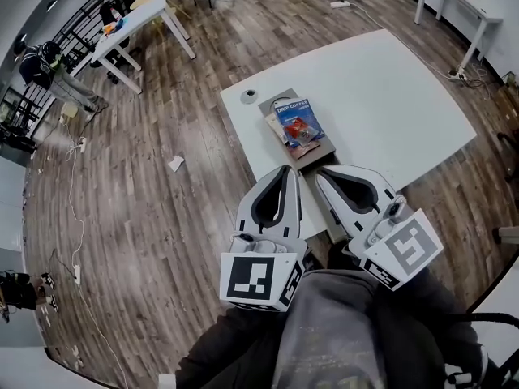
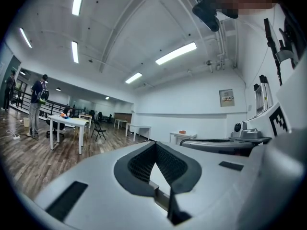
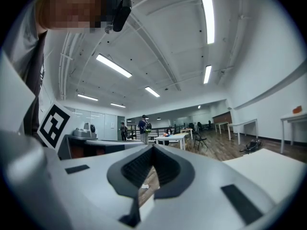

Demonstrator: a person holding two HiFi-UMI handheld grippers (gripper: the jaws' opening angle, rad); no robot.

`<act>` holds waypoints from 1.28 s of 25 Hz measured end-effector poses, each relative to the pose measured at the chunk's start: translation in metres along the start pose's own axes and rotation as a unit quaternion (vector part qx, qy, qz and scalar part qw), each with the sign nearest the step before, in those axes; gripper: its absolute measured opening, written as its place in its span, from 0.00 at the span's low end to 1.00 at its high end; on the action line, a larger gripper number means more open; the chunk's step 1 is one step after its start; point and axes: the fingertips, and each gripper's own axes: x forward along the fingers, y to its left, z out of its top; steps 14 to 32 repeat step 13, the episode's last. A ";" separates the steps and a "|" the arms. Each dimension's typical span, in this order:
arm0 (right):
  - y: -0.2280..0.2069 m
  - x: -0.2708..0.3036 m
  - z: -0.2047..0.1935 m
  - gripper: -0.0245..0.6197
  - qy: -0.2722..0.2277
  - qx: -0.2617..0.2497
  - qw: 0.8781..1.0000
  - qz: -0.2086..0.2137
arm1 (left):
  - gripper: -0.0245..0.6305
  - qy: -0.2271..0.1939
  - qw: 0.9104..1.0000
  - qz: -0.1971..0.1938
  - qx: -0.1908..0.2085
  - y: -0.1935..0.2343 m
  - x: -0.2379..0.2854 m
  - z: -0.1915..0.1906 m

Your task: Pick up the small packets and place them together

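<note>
Head view: large white rectangular table [image 1: 389, 96] on a wood-plank floor [image 1: 146, 185]. On the table's near-left part sits a flat brown cardboard box [image 1: 274, 133], open on top. Inside it a blue printed drip-coffee packet [image 1: 293, 112] lies flat, label up, covering most of the box. On top of it, toward the near end, lies a small red-orange packet [image 1: 298, 126]. Something clear and crinkly shows right by it, can't tell what. Packets are stacked in the box, none on the bare table. A small grey round object [image 1: 249, 95] sits on the table just past the box's far-left corner, apart from it.

The left grey plastic gripper [image 1: 285, 168] and right grey plastic gripper [image 1: 319, 171] are side by side, close to the person's grey hooded top [image 1: 340, 331]. Their tips point toward the near end of the box and touch neither box nor packets.

Left gripper view: jaws pressed together, nothing between them, only the room beyond. Right gripper view: jaws together too, empty, with a strip of floor visible through the hole behind the pads.

Far top left, a white desk [image 1: 138, 23] with a person standing near it
</note>
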 end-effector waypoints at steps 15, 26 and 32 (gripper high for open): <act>0.005 -0.001 0.001 0.05 -0.005 -0.005 1.000 -0.003 | 0.04 -0.001 1.000 -0.005 -0.008 0.001 -0.004 -0.004; 0.005 -0.001 0.001 0.05 -0.005 -0.005 1.000 -0.003 | 0.04 -0.001 1.000 -0.005 -0.008 0.001 -0.004 -0.004; 0.005 -0.001 0.001 0.05 -0.005 -0.005 1.000 -0.003 | 0.04 -0.001 1.000 -0.005 -0.008 0.001 -0.004 -0.004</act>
